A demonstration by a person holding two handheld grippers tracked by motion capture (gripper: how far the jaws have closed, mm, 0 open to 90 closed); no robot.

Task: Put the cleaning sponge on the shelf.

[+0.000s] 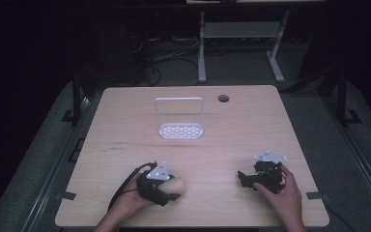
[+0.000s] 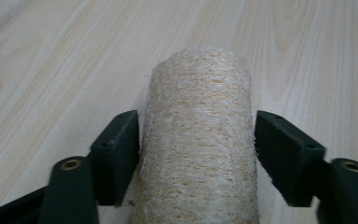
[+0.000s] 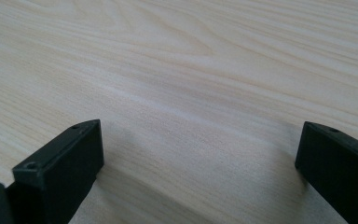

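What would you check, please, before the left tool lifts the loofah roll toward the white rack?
1. Loofah roll sits centred between the left tool jaws: ok.
2. Both jaws pressed firmly on the roll: cannot tell; one touches, a thin gap shows at the other.
3. Right tool open with nothing between its jaws, resting low over the table: ok.
4. Path across the table to the white rack free of obstacles: ok.
5. Rack upright, perforated base bare: ok.
6. Left cable clear of the roll: ok.
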